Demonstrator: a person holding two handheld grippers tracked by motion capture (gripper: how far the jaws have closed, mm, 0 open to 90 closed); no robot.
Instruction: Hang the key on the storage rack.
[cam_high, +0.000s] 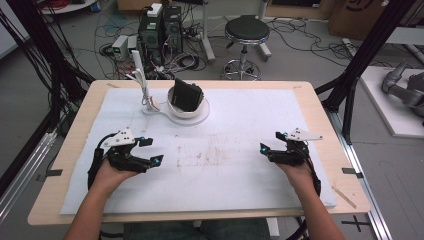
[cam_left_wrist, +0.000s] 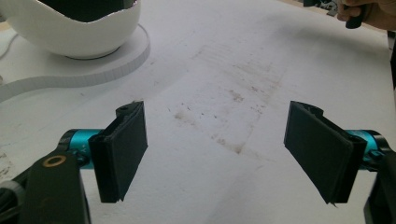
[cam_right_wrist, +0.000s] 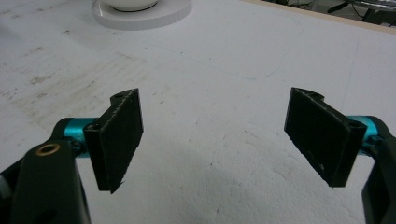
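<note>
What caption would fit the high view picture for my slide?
Two open hand-held grippers, left and right, rest on a white mat before a white bowl holding a black box.

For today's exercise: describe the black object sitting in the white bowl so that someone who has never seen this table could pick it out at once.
Start with the white mat covering the wooden table, and look to its far edge, left of centre, where a white bowl stands on a round white base. The black boxy object stands tilted inside that bowl. It is the sole dark thing there; the cable beside it is white.

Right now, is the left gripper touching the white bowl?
Apart. The high view shows bare white mat between the left gripper and the white bowl.
</note>
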